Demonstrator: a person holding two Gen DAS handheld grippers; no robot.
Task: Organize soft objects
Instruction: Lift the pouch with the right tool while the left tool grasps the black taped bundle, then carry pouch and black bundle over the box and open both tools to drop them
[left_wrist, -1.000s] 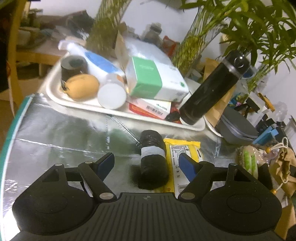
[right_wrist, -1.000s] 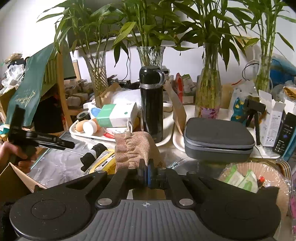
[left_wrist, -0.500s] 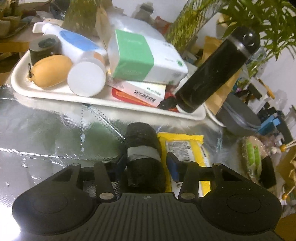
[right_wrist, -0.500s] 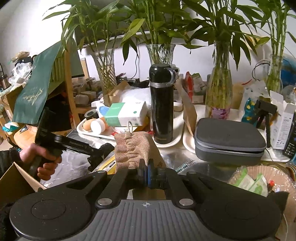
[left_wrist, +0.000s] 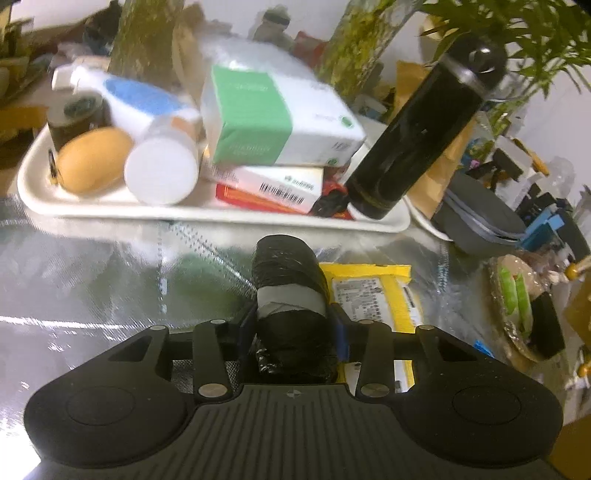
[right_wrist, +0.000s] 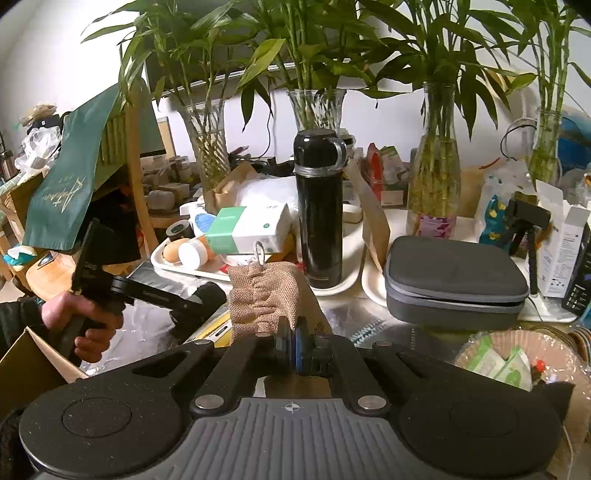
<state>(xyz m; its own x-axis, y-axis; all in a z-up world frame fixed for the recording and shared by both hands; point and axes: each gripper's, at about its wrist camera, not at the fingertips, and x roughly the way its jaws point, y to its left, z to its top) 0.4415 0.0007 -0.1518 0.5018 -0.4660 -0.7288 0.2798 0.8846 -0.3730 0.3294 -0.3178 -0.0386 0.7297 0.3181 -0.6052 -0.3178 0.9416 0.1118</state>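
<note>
- Lying on the silver mat (left_wrist: 92, 288), a black roll (left_wrist: 290, 295) with a grey band around its middle is clamped between the fingers of the left gripper (left_wrist: 291, 332).
- The roll's long axis is set along the gripper's fingers, its far end pointed away toward the white tray (left_wrist: 221, 216); its near end is seated deep between the blue pads (left_wrist: 342, 338).
- A yellow packet (left_wrist: 380, 295) is seen flat on the mat, touching the roll's right side and lying parallel to it.
- On the tray, a green-and-white box (left_wrist: 273, 122), a white jar (left_wrist: 160, 173) on its side, and a brown egg-shaped object (left_wrist: 92, 160) are crowded together; a black flask (left_wrist: 424, 136) is stood at the tray's right end.
- In the right wrist view, the right gripper (right_wrist: 293, 347) is shown with its fingers pressed together on the lower edge of a tan mesh pouch (right_wrist: 264, 295), which is held upright with a metal ring at its top.
- The left gripper is seen there from the side, gripped by a hand (right_wrist: 77, 321), with the roll's dark end protruding past its tip.
- A grey case (right_wrist: 456, 284) is placed well to the right of the pouch.
</note>
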